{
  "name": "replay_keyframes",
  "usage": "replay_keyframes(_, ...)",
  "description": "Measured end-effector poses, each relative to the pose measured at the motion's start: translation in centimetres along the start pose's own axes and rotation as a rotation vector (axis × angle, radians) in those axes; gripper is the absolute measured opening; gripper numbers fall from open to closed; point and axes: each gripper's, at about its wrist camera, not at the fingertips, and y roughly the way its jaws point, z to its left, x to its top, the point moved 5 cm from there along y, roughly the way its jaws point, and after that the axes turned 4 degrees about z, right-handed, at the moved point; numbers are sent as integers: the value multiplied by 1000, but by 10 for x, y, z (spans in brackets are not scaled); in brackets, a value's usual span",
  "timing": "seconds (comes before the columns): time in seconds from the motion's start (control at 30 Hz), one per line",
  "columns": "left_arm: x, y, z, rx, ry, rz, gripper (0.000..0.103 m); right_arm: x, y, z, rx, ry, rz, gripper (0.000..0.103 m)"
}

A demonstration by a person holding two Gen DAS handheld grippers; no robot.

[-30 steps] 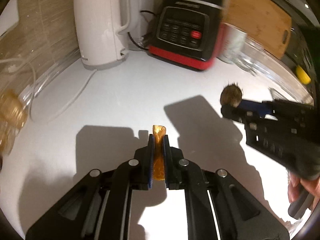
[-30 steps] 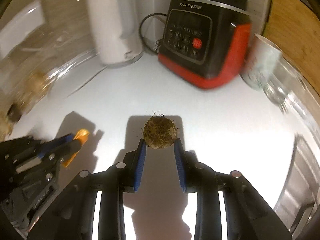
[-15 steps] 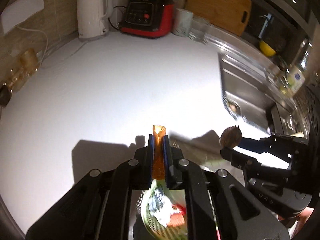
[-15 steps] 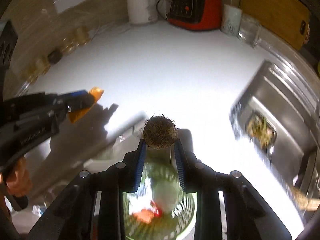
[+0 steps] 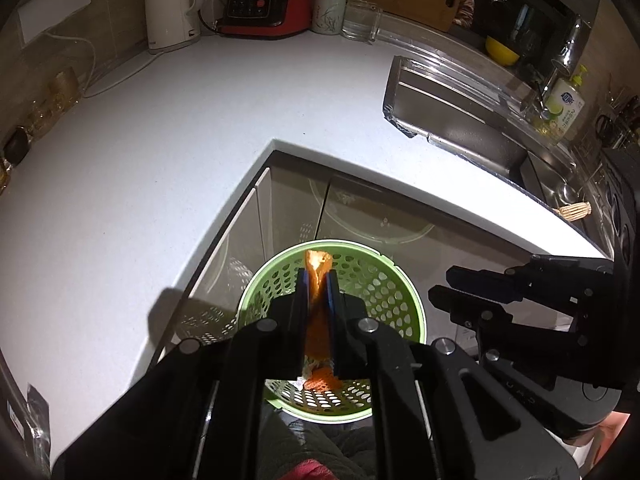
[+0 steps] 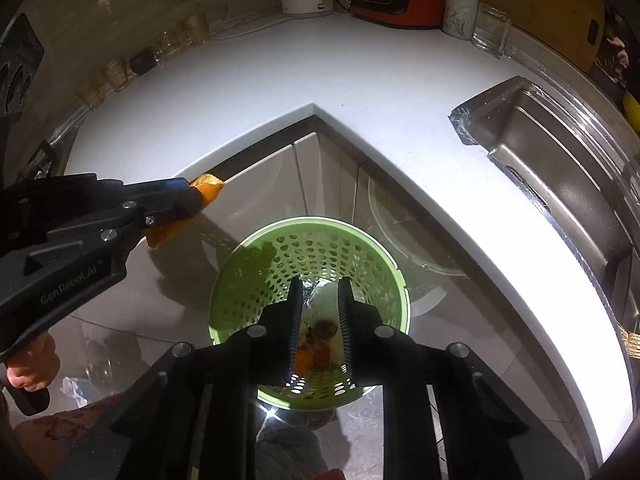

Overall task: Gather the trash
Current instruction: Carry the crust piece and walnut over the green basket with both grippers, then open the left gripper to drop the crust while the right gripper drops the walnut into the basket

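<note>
Pinching the orange peel upright between its pressed-together fingers, the left tool hangs directly above the green basket, so dropping needs only a release, while the right tool, spread and empty, hovers over the same basket.

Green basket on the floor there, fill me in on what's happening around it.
A person is clearing kitchen trash with two handheld grippers over the green basket. The left gripper is shut on an orange peel, held above the basket and not yet released. The right gripper hangs open and empty over it; a brown fuzzy ball lies among the scraps inside.
</note>
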Motion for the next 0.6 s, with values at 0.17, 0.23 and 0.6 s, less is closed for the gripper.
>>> replay_keyframes(0.17, -4, 4, 16, 15, -35, 25, 9, -2, 15, 3, 16, 6, 22, 17)
replay_keyframes(0.23, -6, 2, 20, 26, -38, 25, 9, -1, 14, 6, 20, -1, 18, 17)
replay_keyframes(0.6, -16, 32, 5, -27, 22, 107, 9, 2, 5, -10, -21, 37, 2, 17)
